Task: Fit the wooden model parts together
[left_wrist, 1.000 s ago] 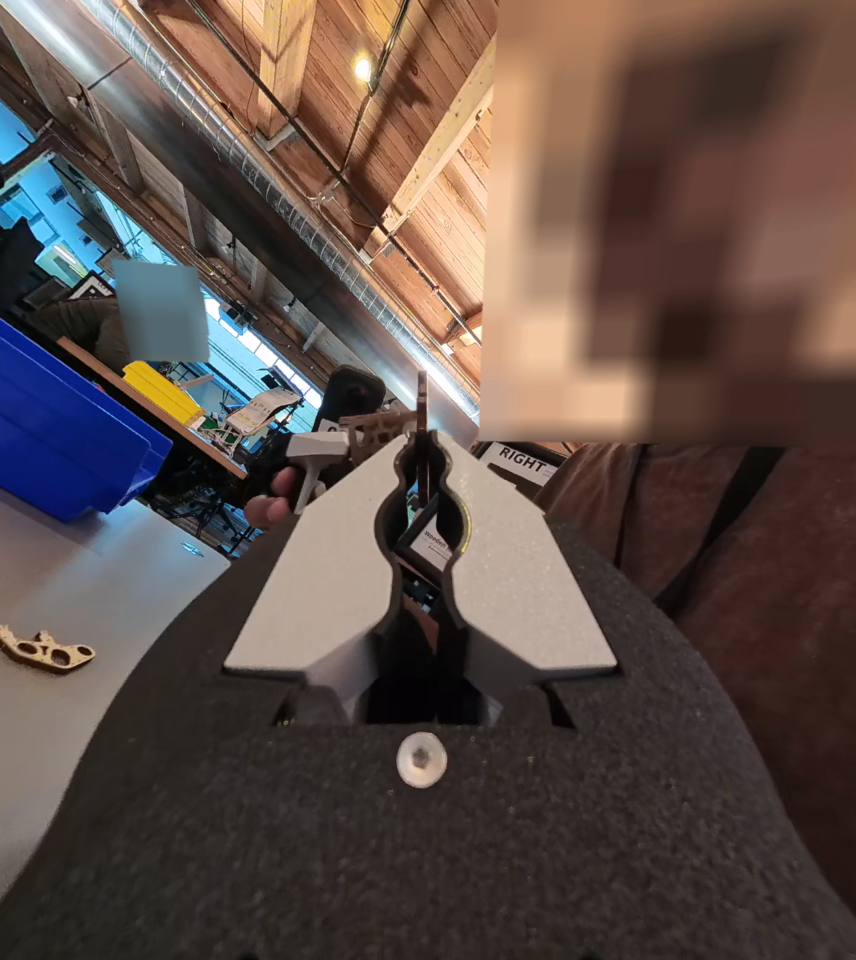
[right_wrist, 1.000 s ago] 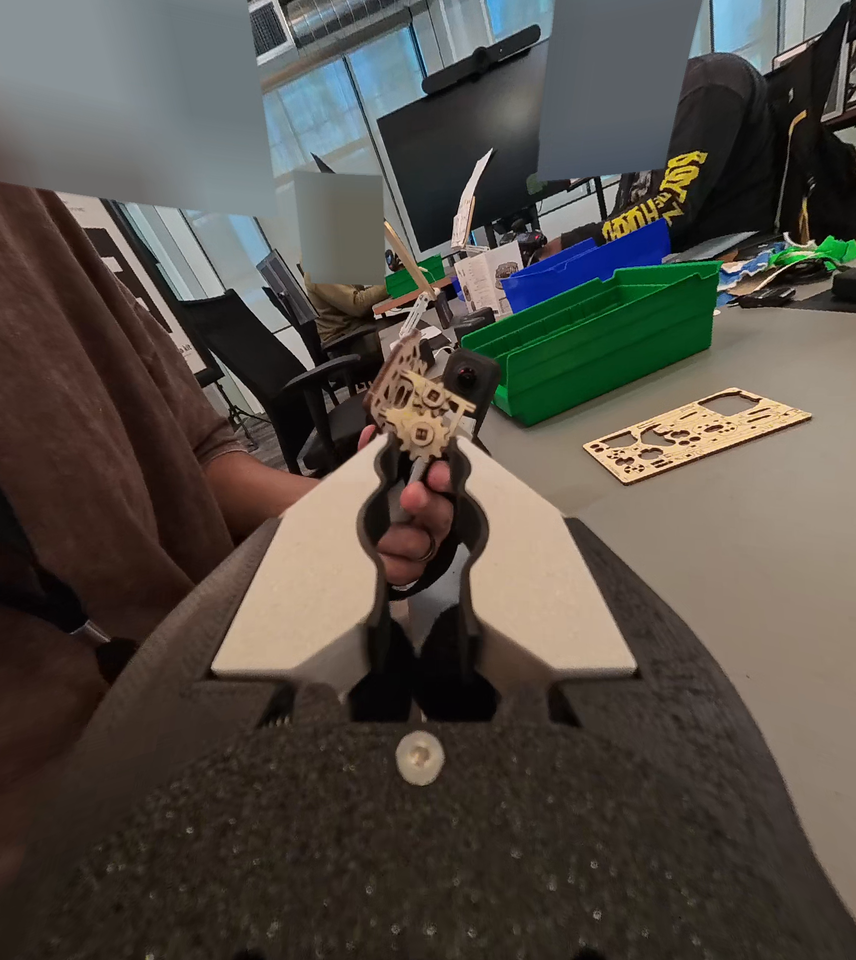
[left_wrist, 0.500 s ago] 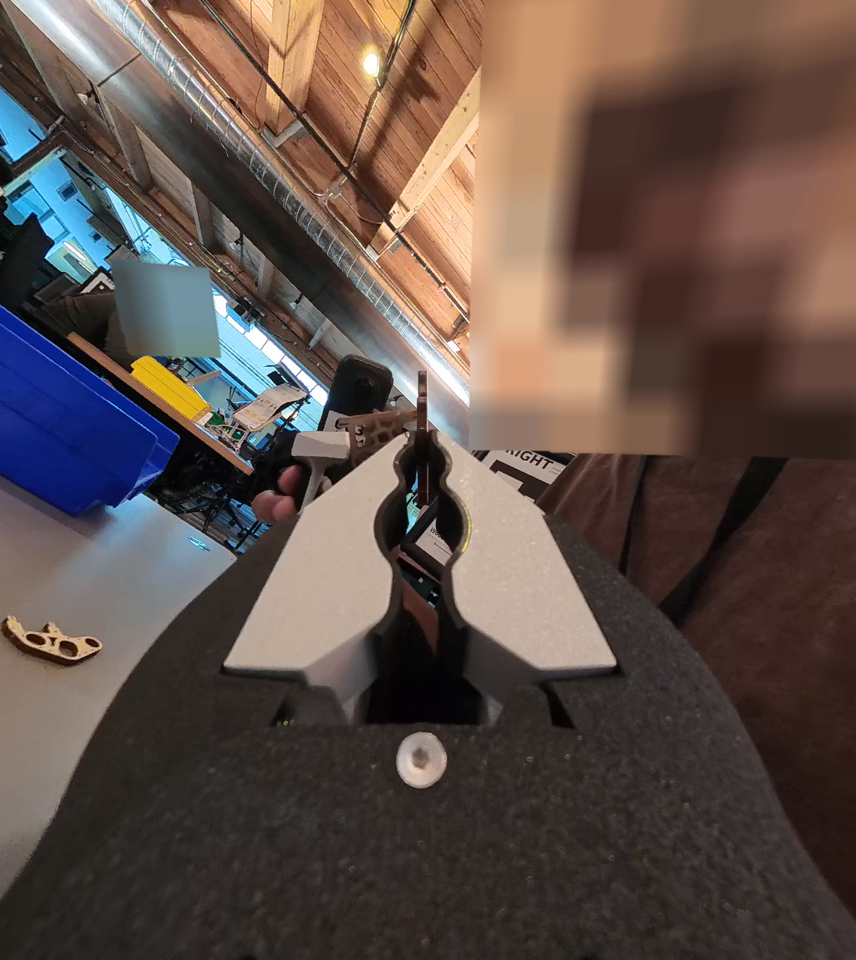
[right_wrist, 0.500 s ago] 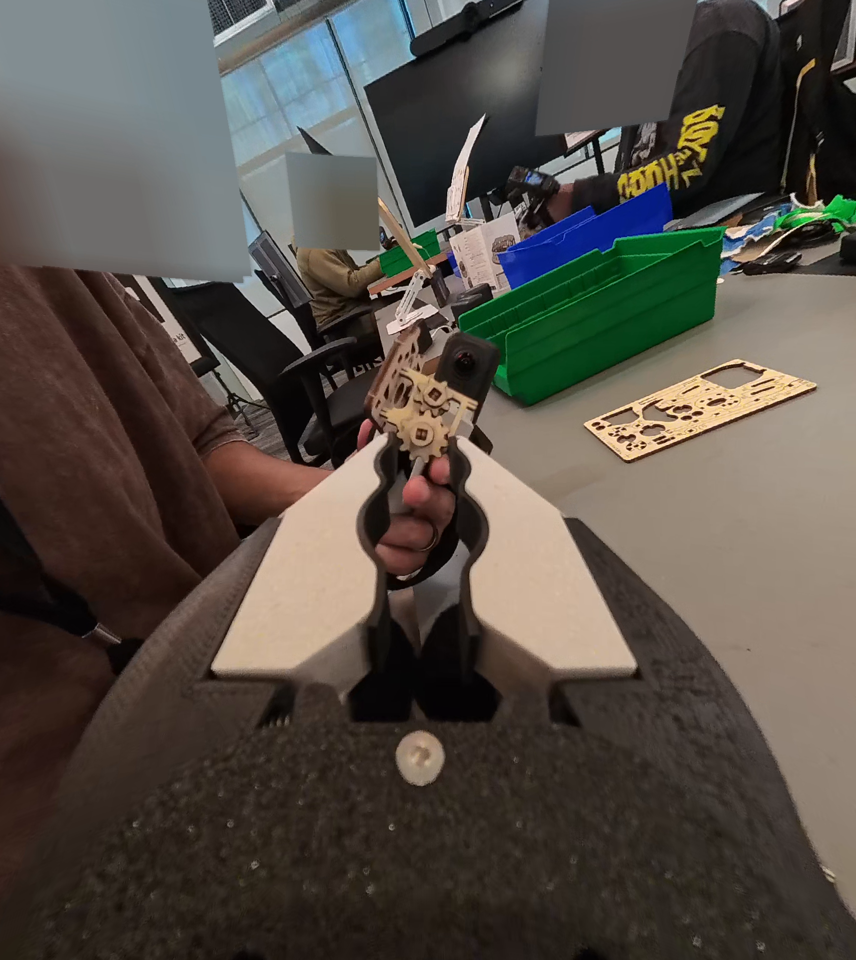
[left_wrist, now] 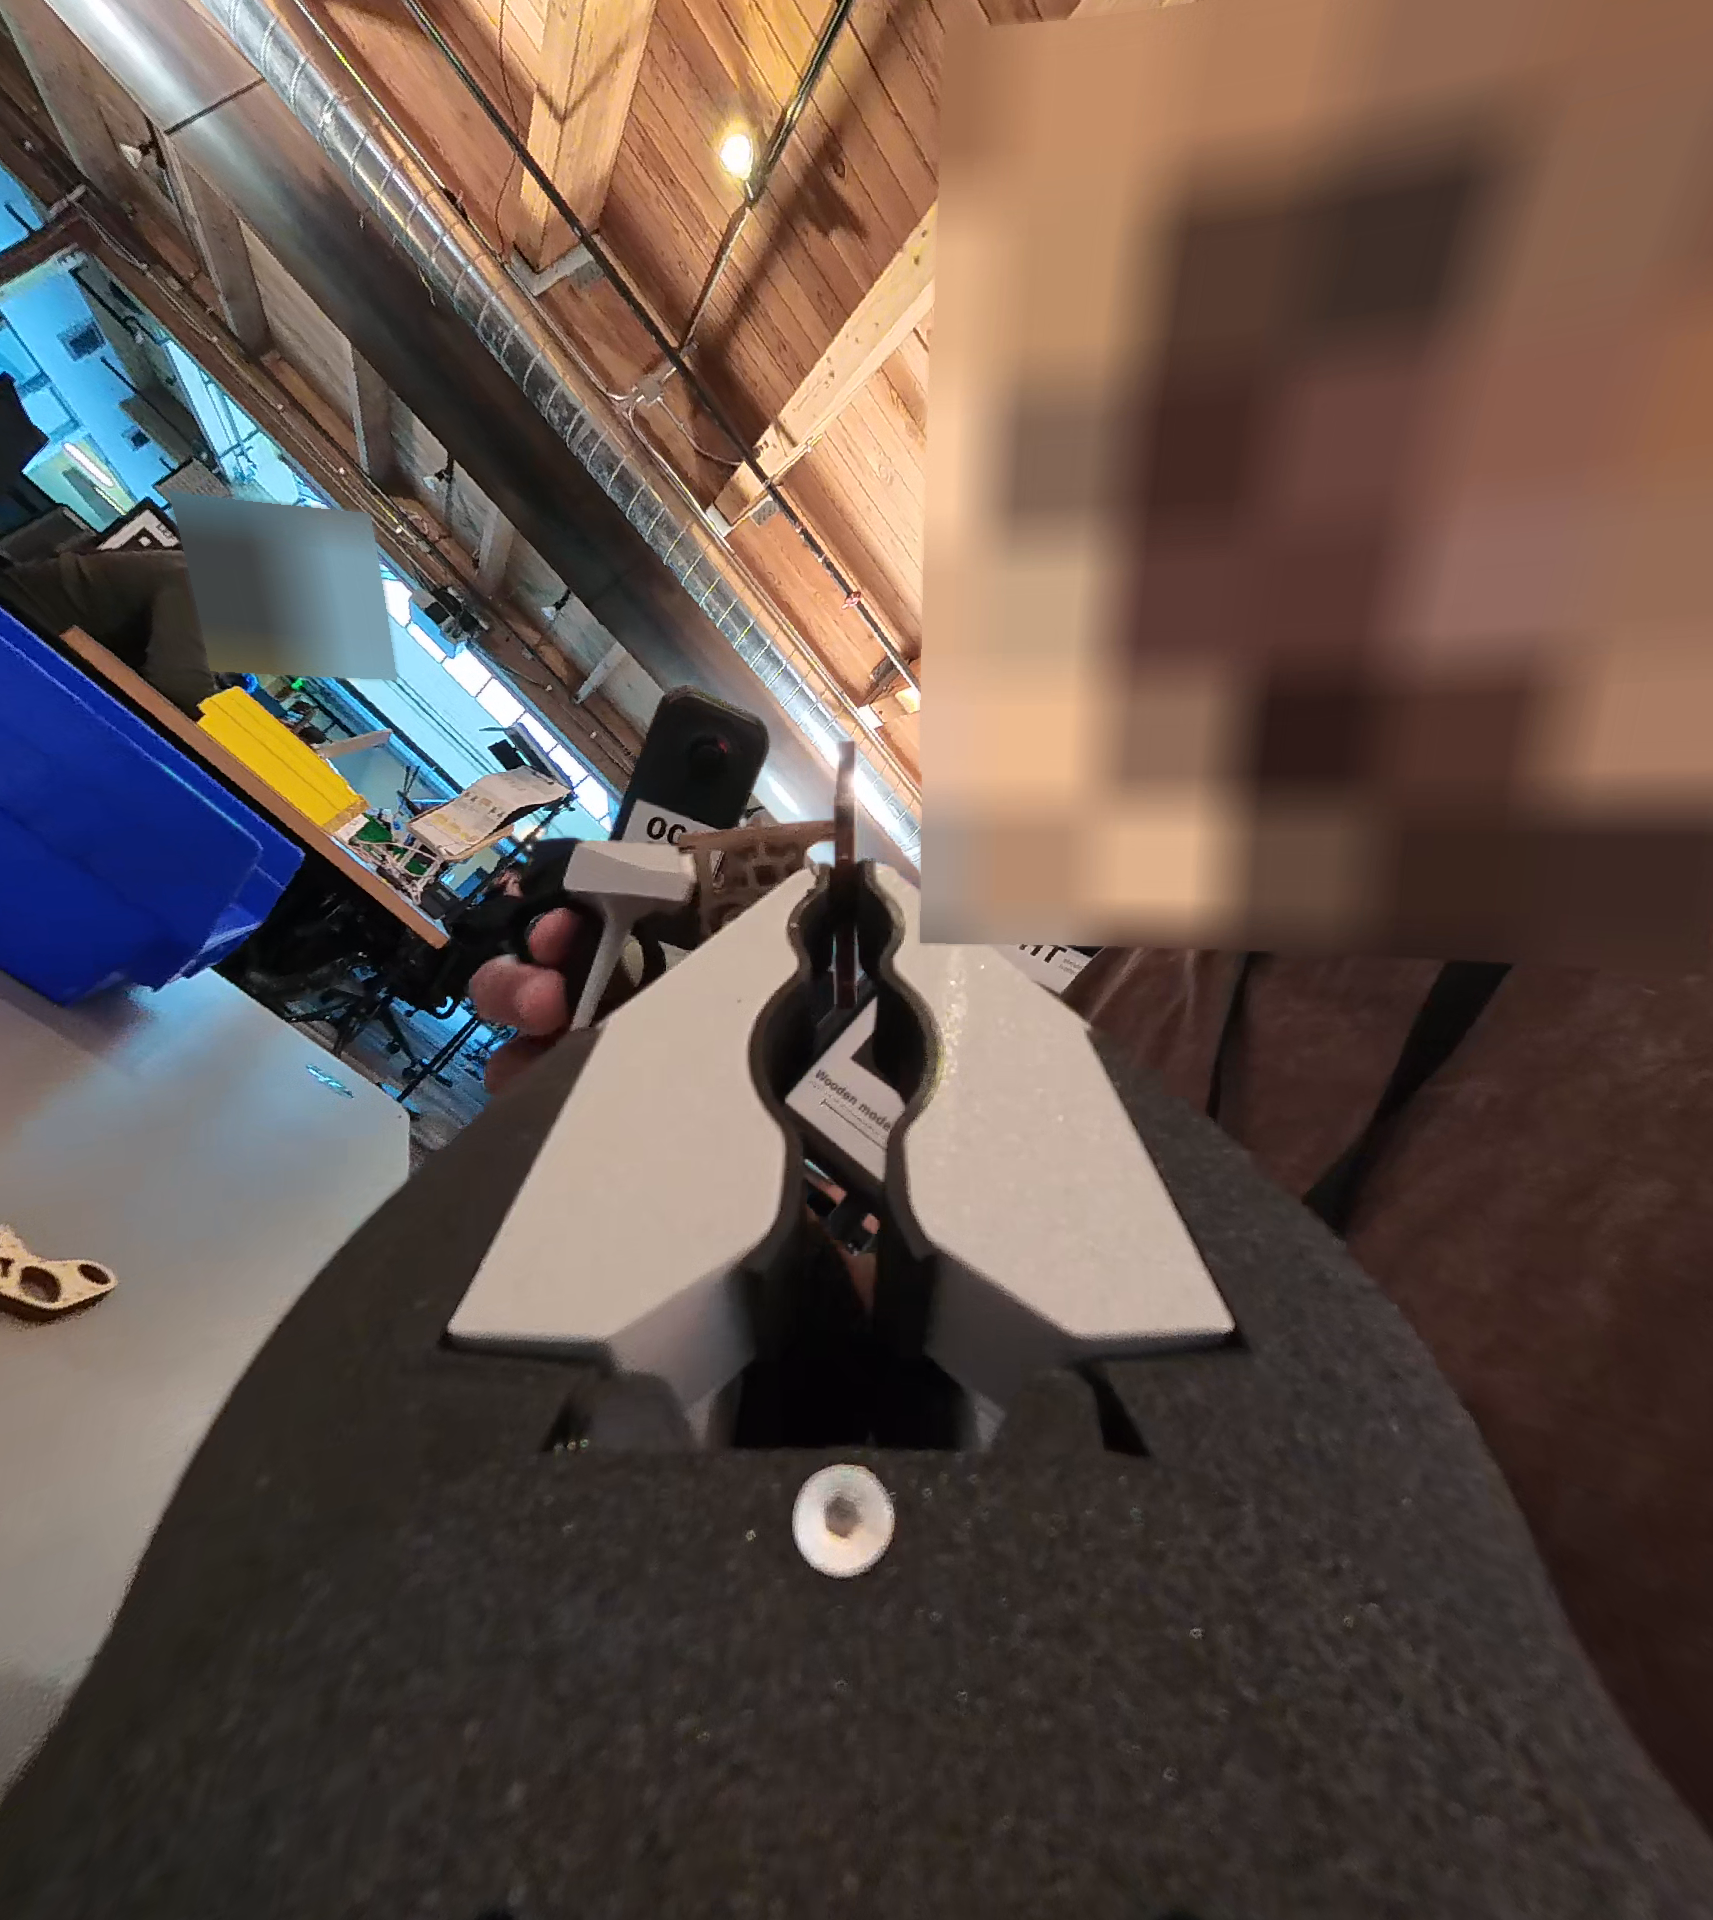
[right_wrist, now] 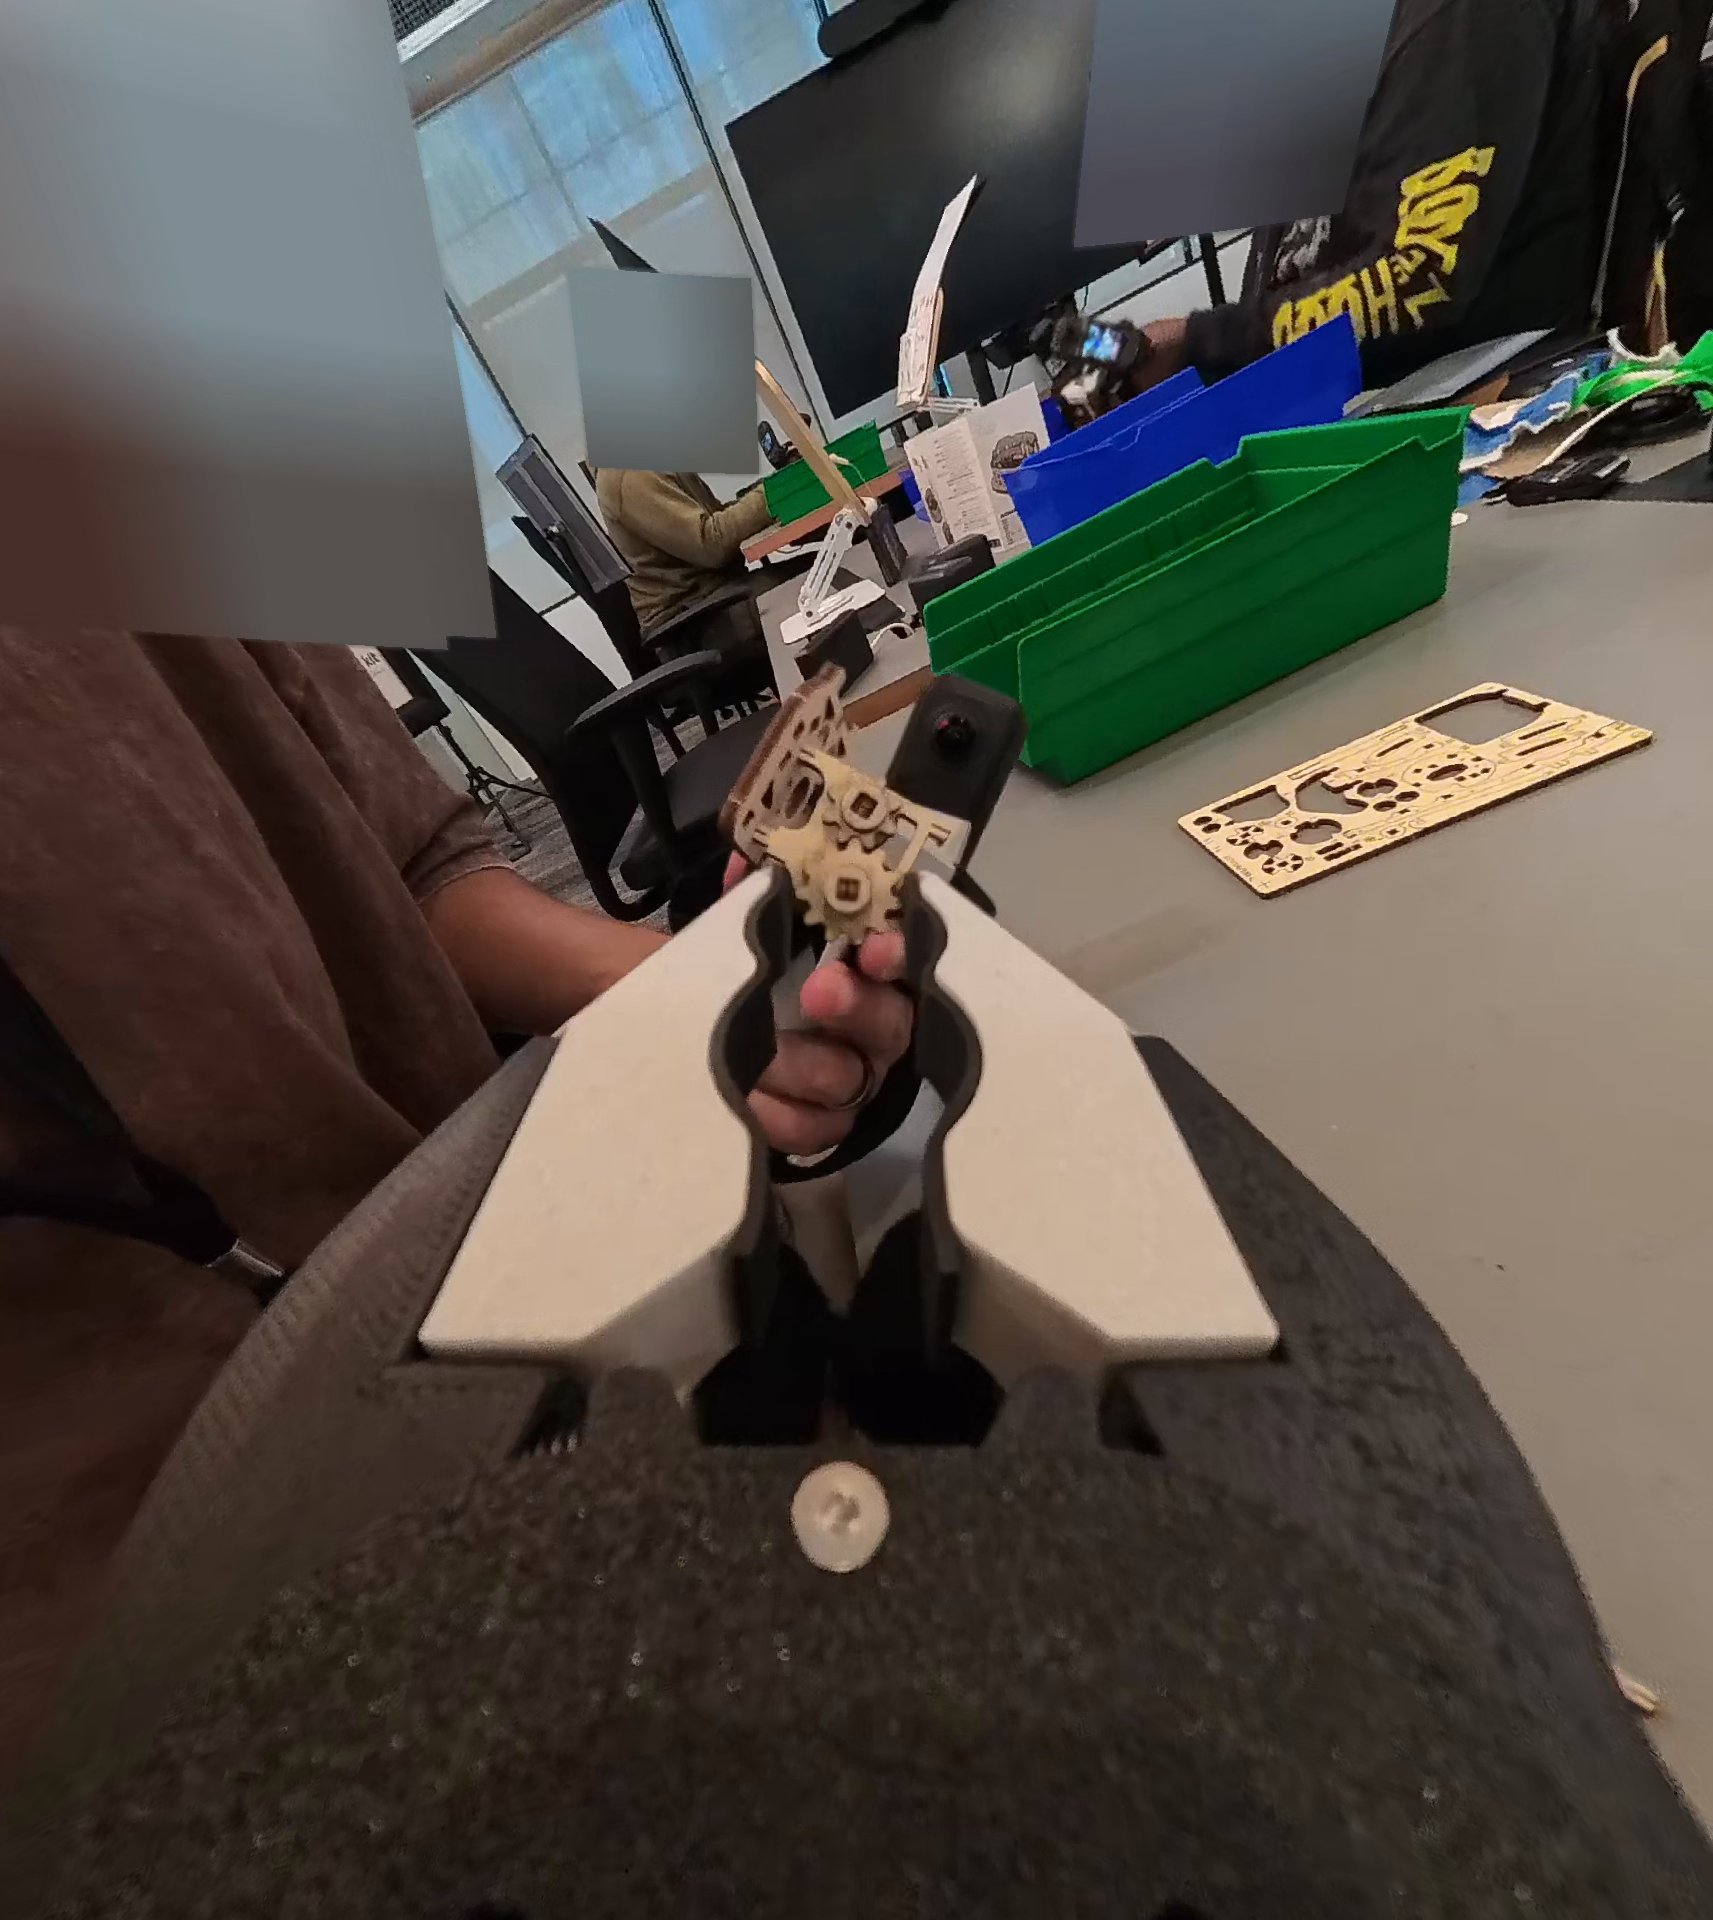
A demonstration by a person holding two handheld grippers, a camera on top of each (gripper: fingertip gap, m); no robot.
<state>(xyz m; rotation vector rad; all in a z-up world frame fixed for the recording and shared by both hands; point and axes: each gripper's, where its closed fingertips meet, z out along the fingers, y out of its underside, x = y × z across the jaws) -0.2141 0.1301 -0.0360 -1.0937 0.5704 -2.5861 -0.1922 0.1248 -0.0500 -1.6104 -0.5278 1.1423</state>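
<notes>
Nearest in the right wrist view, the right gripper point(right_wrist: 844, 896) is seen with its jaws pinched on the geared wooden assembly point(right_wrist: 831, 821), held up in the air at about 12 o'clock from the camera, well above the surface point(right_wrist: 1454, 1143). In the left wrist view the left gripper point(left_wrist: 844, 883) has its jaws clamped on a thin flat wooden piece point(left_wrist: 844, 831), seen edge-on and standing upright. Both parts look like thin laser-cut ply: very light, stiff across the face, but probably easy to snap at the teeth and cut-outs, so solid rim or hub areas would be the safer places to be gripped. Further out, a loose holed piece point(left_wrist: 5, 1262) lies at 9 o'clock, and a punched-out sheet point(right_wrist: 1413, 784) rests at 2 o'clock, near the green bin point(right_wrist: 1195, 613).
</notes>
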